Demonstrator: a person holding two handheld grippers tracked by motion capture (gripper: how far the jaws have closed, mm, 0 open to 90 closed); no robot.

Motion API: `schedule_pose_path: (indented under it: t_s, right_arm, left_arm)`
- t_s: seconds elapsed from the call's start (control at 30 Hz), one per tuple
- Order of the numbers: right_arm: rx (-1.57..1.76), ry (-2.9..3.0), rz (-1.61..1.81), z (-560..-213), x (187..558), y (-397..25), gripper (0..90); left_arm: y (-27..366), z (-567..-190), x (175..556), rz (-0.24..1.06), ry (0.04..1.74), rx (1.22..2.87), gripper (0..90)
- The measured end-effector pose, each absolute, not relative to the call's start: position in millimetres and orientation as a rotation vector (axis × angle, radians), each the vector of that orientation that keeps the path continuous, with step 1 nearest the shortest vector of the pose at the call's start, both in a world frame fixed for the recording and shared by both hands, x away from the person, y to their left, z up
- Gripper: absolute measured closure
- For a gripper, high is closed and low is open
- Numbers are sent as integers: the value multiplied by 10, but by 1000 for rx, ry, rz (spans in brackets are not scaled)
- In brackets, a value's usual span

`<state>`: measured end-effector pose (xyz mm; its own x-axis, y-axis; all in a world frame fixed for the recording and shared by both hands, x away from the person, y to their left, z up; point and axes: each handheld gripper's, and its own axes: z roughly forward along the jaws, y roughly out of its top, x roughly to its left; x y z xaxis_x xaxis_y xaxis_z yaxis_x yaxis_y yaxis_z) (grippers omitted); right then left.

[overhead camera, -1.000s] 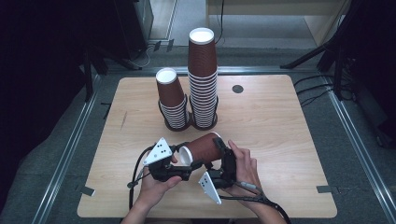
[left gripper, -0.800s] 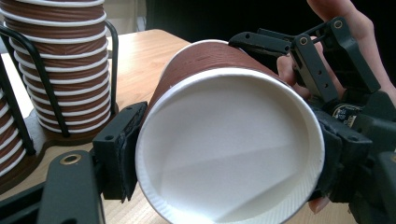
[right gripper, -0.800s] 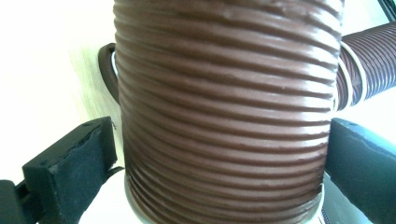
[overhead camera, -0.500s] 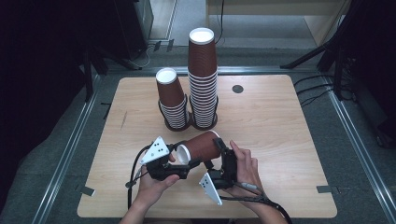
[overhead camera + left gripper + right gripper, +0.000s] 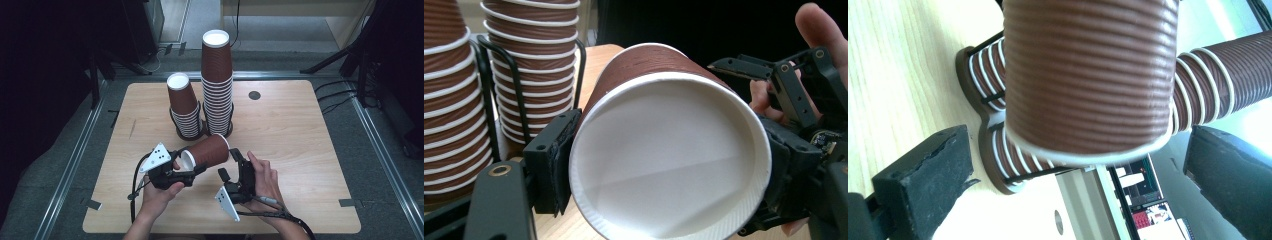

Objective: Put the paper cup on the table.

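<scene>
The ribbed paper cup [image 5: 207, 150] is pinched sideways by the left tongs [image 5: 192, 167]; right tongs [image 5: 231, 165] are spread, apparently untouching. Excess squeeze may crush the rim.

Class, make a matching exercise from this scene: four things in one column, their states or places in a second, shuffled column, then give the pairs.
1. held cup
2. tall stack
3. short stack
4. right gripper

A. open, beside the cup
B. lying sideways in the left gripper
C. upside down, left holder
D. upside down, right holder

Pairs: 1-B, 2-D, 3-C, 4-A
</scene>
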<state>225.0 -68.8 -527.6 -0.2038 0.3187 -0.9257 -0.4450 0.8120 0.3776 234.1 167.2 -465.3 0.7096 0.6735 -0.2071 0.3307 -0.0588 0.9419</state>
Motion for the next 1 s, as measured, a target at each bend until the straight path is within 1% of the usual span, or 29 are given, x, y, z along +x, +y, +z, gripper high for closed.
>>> schedule_pose_path:
  t_s: [0.4,1.0]
  right_arm:
    - [2,1641,736,-5248,2263,-809,0]
    - [358,1689,924,-5123,2221,-920,0]
  left_arm:
    - [1702,-4652,2346,339,834,1641,232]
    - [1732,-4645,2343,330,832,1618,232]
